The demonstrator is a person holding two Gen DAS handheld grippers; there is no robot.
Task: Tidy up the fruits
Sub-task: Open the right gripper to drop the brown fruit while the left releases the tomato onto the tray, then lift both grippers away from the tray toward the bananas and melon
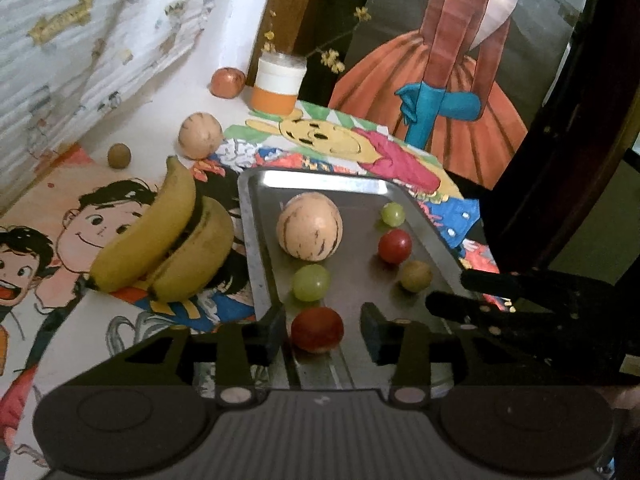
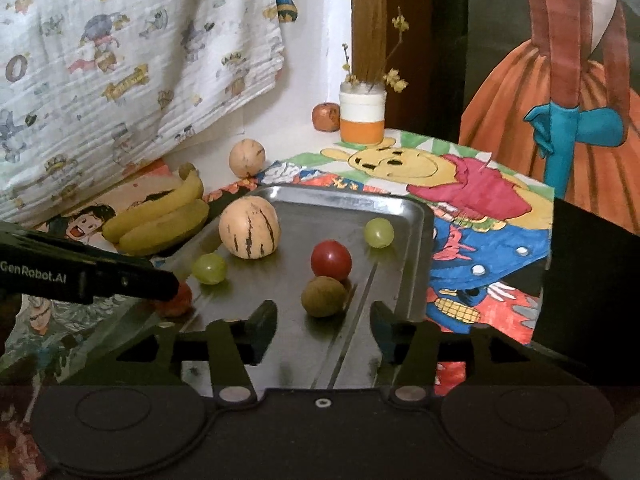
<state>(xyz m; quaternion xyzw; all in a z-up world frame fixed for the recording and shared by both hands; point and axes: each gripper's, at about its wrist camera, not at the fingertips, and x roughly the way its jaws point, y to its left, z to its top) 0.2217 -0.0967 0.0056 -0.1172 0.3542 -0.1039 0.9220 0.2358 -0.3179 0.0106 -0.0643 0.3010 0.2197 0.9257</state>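
Note:
A steel tray [image 1: 320, 180] [image 2: 404, 204] holds a striped pale melon [image 1: 310, 226] [image 2: 249, 227], two green grapes [image 1: 311, 282] [image 1: 392, 213], two red tomatoes [image 1: 317, 329] [image 2: 331, 260] and a brown fruit [image 1: 416, 275] [image 2: 323, 296]. My left gripper [image 1: 323, 330] is open, its fingers on either side of the near tomato without touching it. My right gripper [image 2: 323, 320] is open just before the brown fruit. Two bananas [image 1: 160, 240] [image 2: 160, 220], a second melon [image 1: 200, 135] [image 2: 247, 158] and a small brown fruit [image 1: 119, 155] lie left of the tray.
An orange-and-white jar [image 1: 279, 84] [image 2: 362, 116] with dry twigs and an orange fruit [image 1: 227, 82] [image 2: 326, 117] stand at the back. Cartoon drawings cover the table. A patterned cloth [image 2: 120, 60] hangs at the left; a painted board [image 1: 440, 80] leans behind.

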